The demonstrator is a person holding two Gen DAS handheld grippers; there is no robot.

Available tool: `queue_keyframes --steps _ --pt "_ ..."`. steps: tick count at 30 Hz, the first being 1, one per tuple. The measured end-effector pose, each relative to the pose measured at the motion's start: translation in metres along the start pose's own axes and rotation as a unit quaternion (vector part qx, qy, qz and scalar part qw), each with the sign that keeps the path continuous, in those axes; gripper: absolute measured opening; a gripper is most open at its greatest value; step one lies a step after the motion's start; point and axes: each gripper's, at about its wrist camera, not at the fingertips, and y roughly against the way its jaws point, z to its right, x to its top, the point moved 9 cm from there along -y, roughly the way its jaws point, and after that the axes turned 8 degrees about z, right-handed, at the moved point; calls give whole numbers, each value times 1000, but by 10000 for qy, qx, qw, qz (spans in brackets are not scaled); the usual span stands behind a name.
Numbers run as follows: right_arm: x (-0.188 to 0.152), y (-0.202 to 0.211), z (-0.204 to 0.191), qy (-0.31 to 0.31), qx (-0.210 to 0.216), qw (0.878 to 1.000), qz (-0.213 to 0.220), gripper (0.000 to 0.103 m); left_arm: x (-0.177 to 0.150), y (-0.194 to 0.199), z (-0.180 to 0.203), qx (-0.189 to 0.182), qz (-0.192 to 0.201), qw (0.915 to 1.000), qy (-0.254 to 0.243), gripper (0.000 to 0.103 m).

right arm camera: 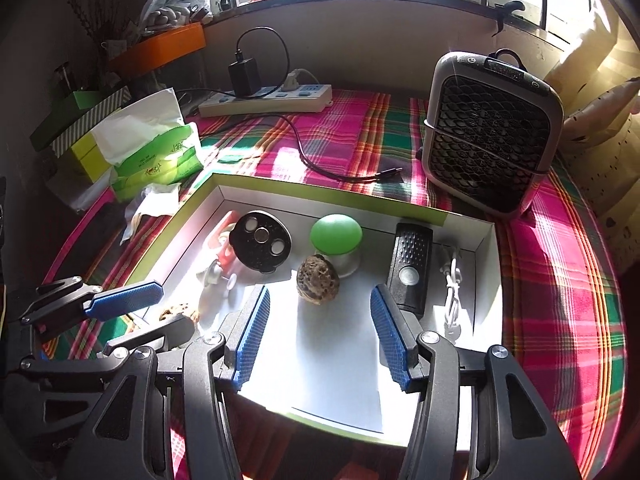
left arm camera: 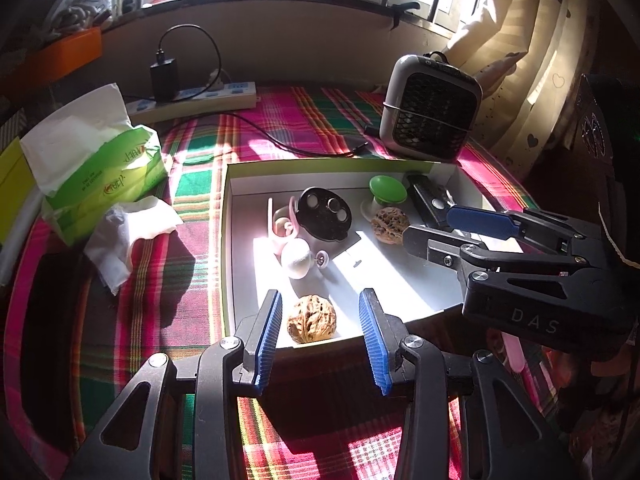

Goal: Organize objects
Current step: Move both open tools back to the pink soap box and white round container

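Note:
A shallow white box [left arm camera: 230, 240] [right arm camera: 486, 248] with a green rim lies on a plaid cloth. In it lie two walnuts, a black round disc [left arm camera: 325, 215] [right arm camera: 262, 246], a green knob [left arm camera: 387, 190] [right arm camera: 336, 234], a black remote [right arm camera: 412, 268], a white ball [left arm camera: 297, 263] and pink items. My left gripper [left arm camera: 320, 338] is open, its fingers on either side of the near walnut [left arm camera: 312, 319] at the box's front edge. My right gripper [right arm camera: 320, 332] is open above the box floor, short of the darker walnut [right arm camera: 318, 280] [left arm camera: 389, 226].
A green tissue pack [left arm camera: 100, 176] [right arm camera: 156, 160] and crumpled tissue lie left of the box. A small grey heater [left arm camera: 430, 106] [right arm camera: 490, 136] stands at the back right. A power strip [left arm camera: 192, 98] [right arm camera: 266, 100] with charger and cable lies along the back wall. A white cable [right arm camera: 452, 292] lies in the box.

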Motion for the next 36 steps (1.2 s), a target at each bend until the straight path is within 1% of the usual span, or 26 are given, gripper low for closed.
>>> queue_keyframes --steps 19,22,30,36 --pt "-22 45 11 -413 -291 9982 331 53 -8 31 8 -61 298 9995 -103 38" --pt "-28 53 15 -422 -457 9974 358 53 -11 36 10 -64 351 9993 -142 38" --pt "-49 71 22 -634 -602 9953 406 53 -23 38 20 -343 240 9990 -149 38" --pt "-66 75 25 -632 -759 9946 313 53 -34 33 32 -529 85 9982 -254 38"
